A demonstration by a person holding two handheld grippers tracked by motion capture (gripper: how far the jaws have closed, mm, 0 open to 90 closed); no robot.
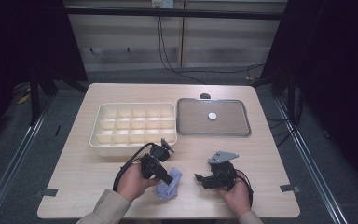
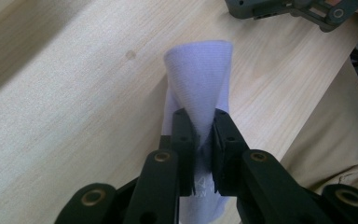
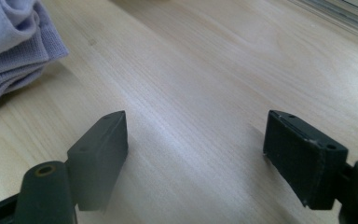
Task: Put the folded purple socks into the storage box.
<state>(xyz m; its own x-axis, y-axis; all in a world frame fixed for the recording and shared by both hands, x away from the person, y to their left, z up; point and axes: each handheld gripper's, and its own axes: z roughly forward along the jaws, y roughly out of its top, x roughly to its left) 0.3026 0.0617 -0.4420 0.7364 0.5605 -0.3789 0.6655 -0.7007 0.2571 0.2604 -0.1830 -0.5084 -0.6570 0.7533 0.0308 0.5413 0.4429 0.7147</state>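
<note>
A folded lavender cloth (image 1: 171, 185) lies near the table's front edge, between my two hands. My left gripper (image 1: 168, 179) points down and to the right and is shut on it. In the left gripper view the two jaws pinch a raised fold of the cloth (image 2: 198, 74), with the left gripper (image 2: 200, 122) pads tight against the fabric. My right gripper (image 1: 199, 179) rests just to the right of the cloth and points left toward it. It stands open, and in the right gripper view only bare wood lies between the right gripper (image 3: 198, 123) jaws. The cloth (image 3: 14, 42) sits at that view's upper left.
A cream box (image 1: 103, 140) split into several compartments stands behind my left hand. To its right lies a metal tray (image 1: 191, 128) holding a small white disc (image 1: 212, 115). A small dark object (image 1: 205, 96) sits at the far edge. A beige sleeve (image 2: 326, 135) lies by the table's front edge.
</note>
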